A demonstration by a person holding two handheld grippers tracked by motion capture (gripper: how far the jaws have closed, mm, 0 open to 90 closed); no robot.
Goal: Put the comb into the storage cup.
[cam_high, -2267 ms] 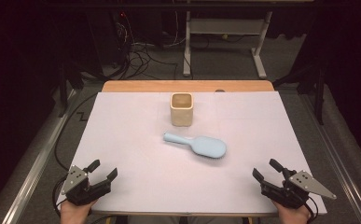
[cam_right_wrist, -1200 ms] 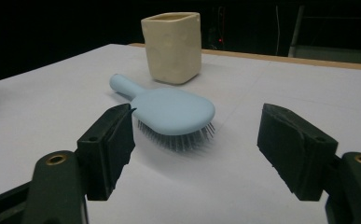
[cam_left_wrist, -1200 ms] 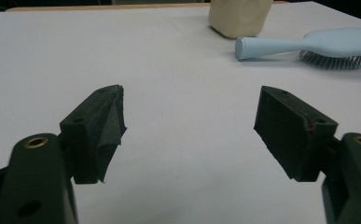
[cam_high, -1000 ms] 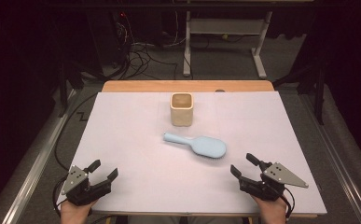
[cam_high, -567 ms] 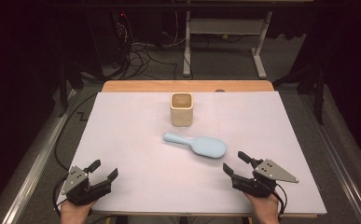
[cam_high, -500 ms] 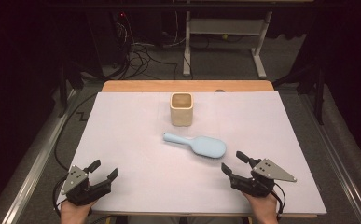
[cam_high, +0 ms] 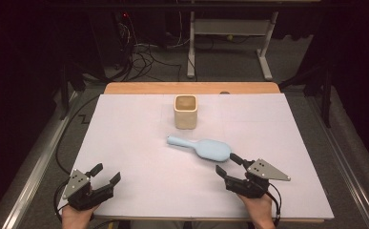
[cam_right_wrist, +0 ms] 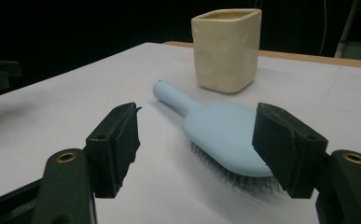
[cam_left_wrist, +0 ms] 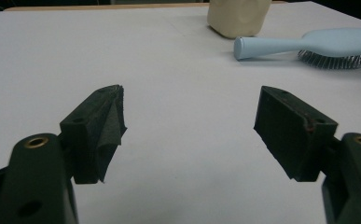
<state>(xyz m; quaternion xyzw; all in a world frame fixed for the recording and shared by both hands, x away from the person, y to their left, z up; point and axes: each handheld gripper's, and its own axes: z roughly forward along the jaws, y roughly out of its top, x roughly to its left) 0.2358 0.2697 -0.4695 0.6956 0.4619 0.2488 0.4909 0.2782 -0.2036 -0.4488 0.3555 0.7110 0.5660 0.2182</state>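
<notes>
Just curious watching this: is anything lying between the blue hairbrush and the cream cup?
No. In the high view, bare white table cover separates the hairbrush from the cup.

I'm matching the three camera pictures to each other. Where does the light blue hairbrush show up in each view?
High view: hairbrush at table centre, bristles down, just ahead of the right gripper.
Left gripper view: hairbrush at upper right, handle end pointing left.
Right gripper view: hairbrush in the middle, between and beyond the open jaws.
Shared landmark: the cream cup just beyond the handle.
</notes>
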